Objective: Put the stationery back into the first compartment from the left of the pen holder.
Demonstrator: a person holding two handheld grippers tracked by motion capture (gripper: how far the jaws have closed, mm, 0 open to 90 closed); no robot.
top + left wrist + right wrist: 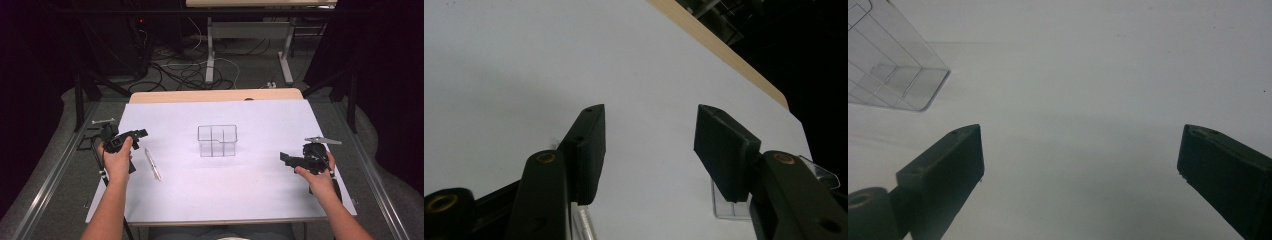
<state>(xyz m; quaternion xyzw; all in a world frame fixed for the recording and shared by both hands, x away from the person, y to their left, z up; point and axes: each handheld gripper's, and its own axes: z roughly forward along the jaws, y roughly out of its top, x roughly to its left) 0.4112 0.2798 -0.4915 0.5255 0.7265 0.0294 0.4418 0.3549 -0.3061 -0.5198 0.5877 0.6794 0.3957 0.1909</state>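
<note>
The left gripper [141, 133] hangs over the left part of the white table cover [220, 195] with its jaws spread and nothing between them, just beside the silvery pen [153, 164], which lies flat on the cover to its right. The right gripper [285, 157] is near the right edge, its jaws wide apart and empty. The clear divided box [217, 140] stands upright mid-table between both grippers.

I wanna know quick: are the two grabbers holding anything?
Left gripper: open, holding nothing.
Right gripper: open wide, holding nothing.
</note>
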